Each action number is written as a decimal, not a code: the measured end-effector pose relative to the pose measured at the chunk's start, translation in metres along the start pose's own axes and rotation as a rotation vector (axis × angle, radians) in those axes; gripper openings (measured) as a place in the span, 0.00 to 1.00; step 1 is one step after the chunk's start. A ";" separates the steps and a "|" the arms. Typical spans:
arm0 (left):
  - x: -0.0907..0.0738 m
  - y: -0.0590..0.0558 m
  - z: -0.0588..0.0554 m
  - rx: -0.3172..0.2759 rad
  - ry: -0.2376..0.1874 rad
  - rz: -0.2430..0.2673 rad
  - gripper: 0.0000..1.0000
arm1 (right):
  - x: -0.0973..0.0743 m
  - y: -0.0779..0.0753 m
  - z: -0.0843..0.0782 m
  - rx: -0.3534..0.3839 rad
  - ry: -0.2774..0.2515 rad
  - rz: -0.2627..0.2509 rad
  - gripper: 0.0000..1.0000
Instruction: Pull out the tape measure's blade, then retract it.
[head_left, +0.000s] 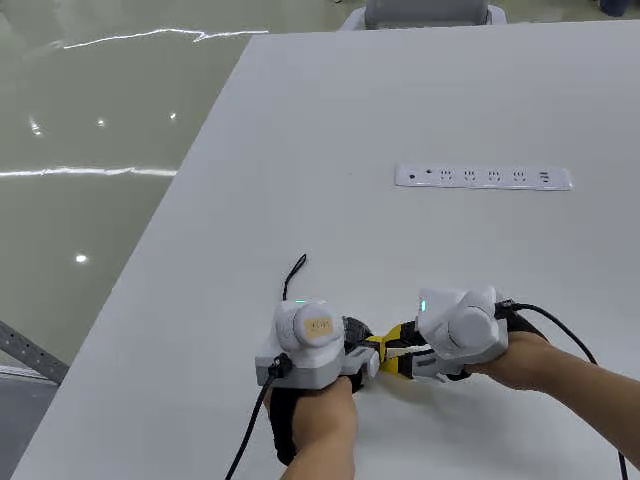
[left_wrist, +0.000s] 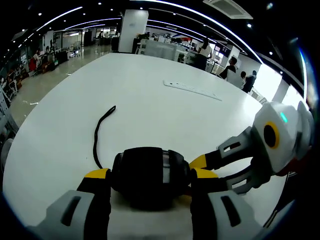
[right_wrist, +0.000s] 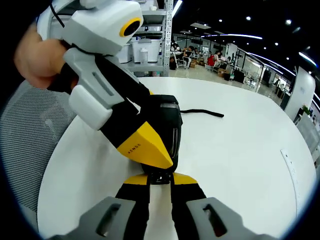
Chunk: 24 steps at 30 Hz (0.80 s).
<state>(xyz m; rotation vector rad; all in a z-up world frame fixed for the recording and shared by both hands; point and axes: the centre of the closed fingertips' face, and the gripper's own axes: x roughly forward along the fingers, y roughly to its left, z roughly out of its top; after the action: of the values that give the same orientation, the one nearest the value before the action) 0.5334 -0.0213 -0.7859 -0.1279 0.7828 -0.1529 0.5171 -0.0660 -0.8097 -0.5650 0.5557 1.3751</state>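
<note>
We see one black tape measure (right_wrist: 167, 125) on the white table (head_left: 400, 100), well on the near side of the single power strip (head_left: 483, 178). Of our two grippers, the left gripper (left_wrist: 150, 174) clamps its body and the right gripper (right_wrist: 160, 180) pinches its blade tip (right_wrist: 159, 176). One black strap (left_wrist: 100, 130) lies on the strip's near side too.

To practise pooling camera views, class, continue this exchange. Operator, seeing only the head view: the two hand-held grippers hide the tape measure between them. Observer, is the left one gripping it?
Observer: Yes. The left gripper view shows the left hand-held gripper with a jaw on each side of the black tape measure, closed on it.
Operator: And the right one?
Observer: In the right gripper view, the right hand-held gripper is pinched on a small dark tab at the case's lower edge.
Operator: Is the blade out?
Observer: Seemingly not yet; those jaw tips sit right against the case.
</note>
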 end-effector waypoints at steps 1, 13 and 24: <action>0.000 0.000 0.000 0.007 -0.001 -0.001 0.62 | 0.000 0.000 0.000 -0.001 0.001 0.000 0.15; -0.002 0.002 0.000 0.036 0.007 -0.009 0.65 | -0.001 -0.002 -0.001 0.022 0.004 -0.011 0.18; -0.007 0.003 0.005 0.122 0.013 -0.044 0.68 | -0.012 -0.003 -0.004 0.056 0.014 -0.031 0.23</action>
<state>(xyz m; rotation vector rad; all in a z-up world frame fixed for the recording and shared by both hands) 0.5324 -0.0167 -0.7776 -0.0290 0.7818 -0.2425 0.5190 -0.0778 -0.8045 -0.5365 0.5932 1.3234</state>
